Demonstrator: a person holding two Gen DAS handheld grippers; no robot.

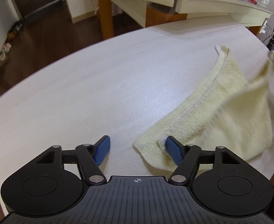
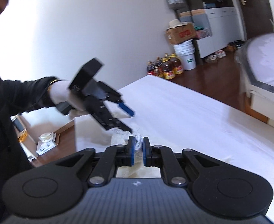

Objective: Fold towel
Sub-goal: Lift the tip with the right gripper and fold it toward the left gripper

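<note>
Open left hand-held gripper over towel corner.

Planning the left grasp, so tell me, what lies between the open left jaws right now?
Mostly bare white tabletop in the left wrist view; the pale yellow terry towel corner reaches only the right-hand blue pad.

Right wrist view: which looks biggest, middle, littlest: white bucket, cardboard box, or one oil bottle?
1. Cardboard box and white bucket: about alike, too close to rank.
2. Oil bottle: smallest.
</note>
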